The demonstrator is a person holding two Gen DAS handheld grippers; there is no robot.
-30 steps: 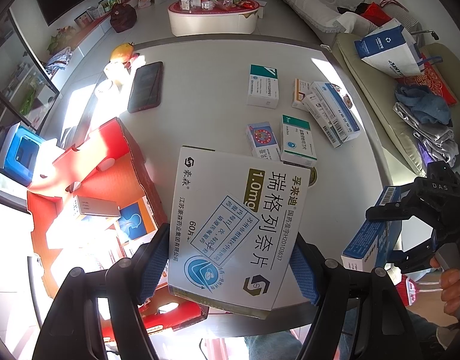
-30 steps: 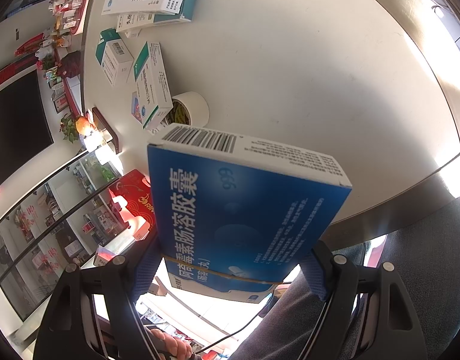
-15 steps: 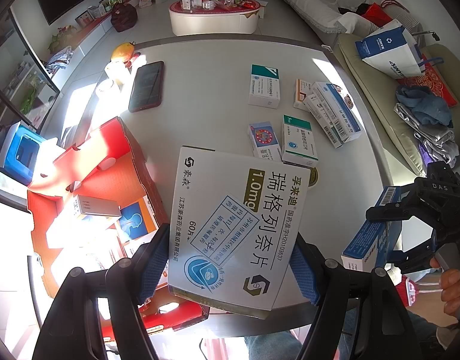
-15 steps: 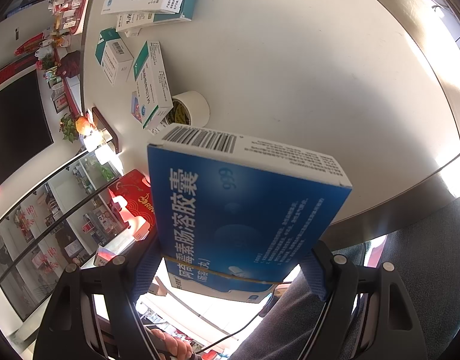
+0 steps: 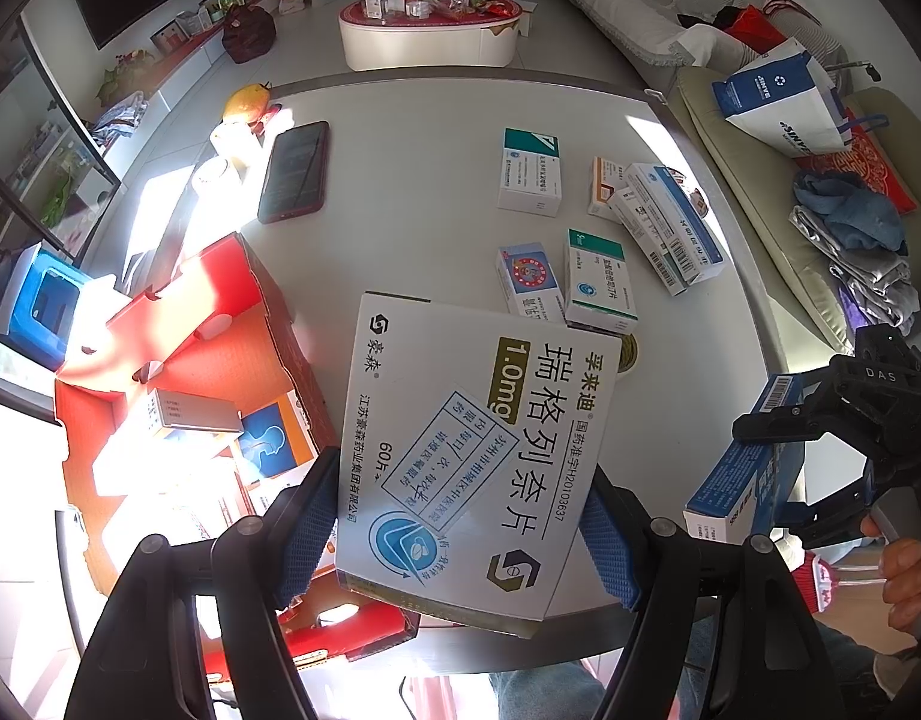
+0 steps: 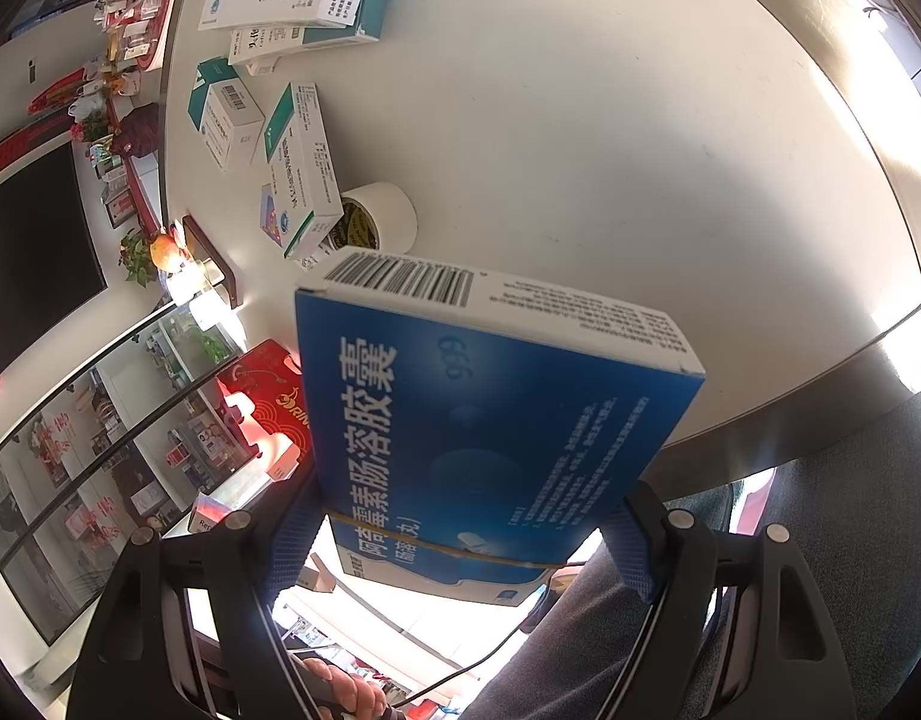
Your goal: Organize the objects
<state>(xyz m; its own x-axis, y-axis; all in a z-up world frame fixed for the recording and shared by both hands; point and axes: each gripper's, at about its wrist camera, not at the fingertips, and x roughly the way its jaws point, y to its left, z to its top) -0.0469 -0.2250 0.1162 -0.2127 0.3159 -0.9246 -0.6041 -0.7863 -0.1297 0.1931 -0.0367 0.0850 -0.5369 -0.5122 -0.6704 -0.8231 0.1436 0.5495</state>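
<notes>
White medicine box (image 5: pixel 466 456), broad printed face toward us, is pinched at its near end between the blue pads of the left gripper (image 5: pixel 460 531); we see its long axis run away from the jaws, leaning slightly right, above the near edge of the round table (image 5: pixel 412 138). Beside that edge the blue medicine box (image 6: pixel 484 420) sits clamped in the right gripper (image 6: pixel 466 540), barcoded end pointing away from the jaws toward the tabletop's middle. From the left wrist we also see the right gripper (image 5: pixel 832 450) edge-on off the table's right rim, the open red carton (image 5: pixel 178 372) at the left edge, a phone (image 5: pixel 295 171) toward the far edge and loose boxes (image 5: pixel 598 282) right of centre. Only the right wrist view shows the tape roll (image 6: pixel 379 216) whole, just beside those boxes.
</notes>
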